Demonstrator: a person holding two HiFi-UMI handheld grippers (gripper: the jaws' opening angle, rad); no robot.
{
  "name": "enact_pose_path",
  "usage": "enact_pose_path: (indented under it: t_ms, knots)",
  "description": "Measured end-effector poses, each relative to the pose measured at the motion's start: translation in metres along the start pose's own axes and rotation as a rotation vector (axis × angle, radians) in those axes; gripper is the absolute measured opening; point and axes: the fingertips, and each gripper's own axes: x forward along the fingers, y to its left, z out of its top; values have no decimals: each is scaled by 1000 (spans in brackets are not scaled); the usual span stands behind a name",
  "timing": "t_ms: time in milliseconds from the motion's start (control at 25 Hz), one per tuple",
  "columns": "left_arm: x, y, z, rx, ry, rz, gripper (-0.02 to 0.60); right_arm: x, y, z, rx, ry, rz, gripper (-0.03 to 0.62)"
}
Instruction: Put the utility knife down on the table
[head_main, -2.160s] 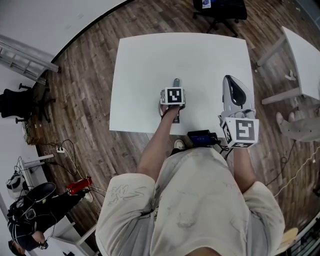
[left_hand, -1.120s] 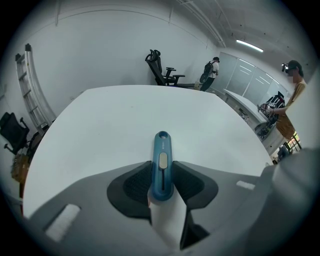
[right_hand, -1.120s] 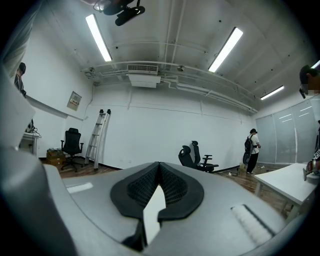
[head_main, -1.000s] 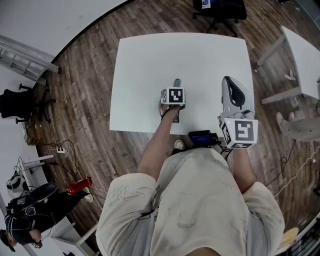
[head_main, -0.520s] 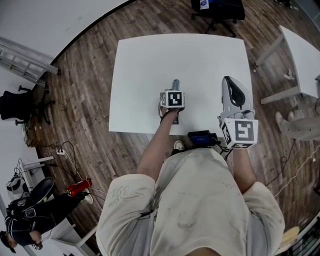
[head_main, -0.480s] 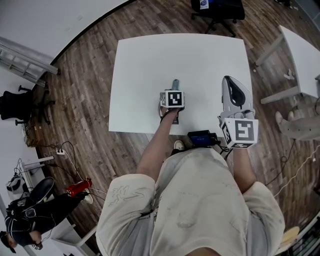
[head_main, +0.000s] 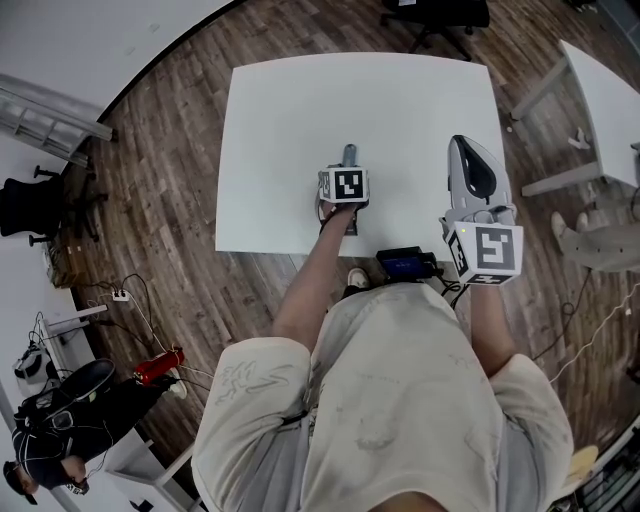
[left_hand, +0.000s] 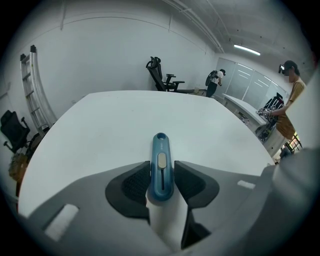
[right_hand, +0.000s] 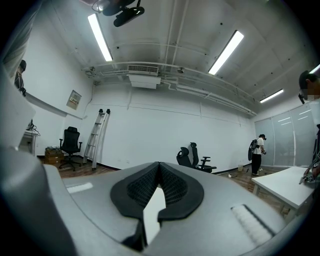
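White table (head_main: 280, 120) takes up mid-room, and the knife (left_hand: 160, 147) lies flat on it near the front edge, set down for release. The left gripper (left_hand: 162, 175) has just been opening its jaws, pads barely clear on either side. The right gripper (right_hand: 157, 182) idles, jaws together, empty. The knife's length runs straight away from the person, holed end farthest.

Head view steeply down, left gripper view low, close, both on the table (head_main: 290, 120); right one level.
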Motion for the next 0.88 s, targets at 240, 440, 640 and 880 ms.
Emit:
enact_pose_path:
  t_ms: [240, 440, 640, 880]
  knots:
    - [0, -3, -1, 6, -7, -3, 195, 0, 1, -2, 2, 2, 2, 5]
    - [-1, -4, 2, 16, -26, 0, 213, -1, 0, -2, -1, 1, 1, 5]
    - [-4, -6, 6, 13, -46, -3, 219, -1, -1, -2, -4, 2, -1, 5]
    - [-17, -7, 17, 3, -103, 7, 221, 0, 1, -5, 3, 2, 7, 5]
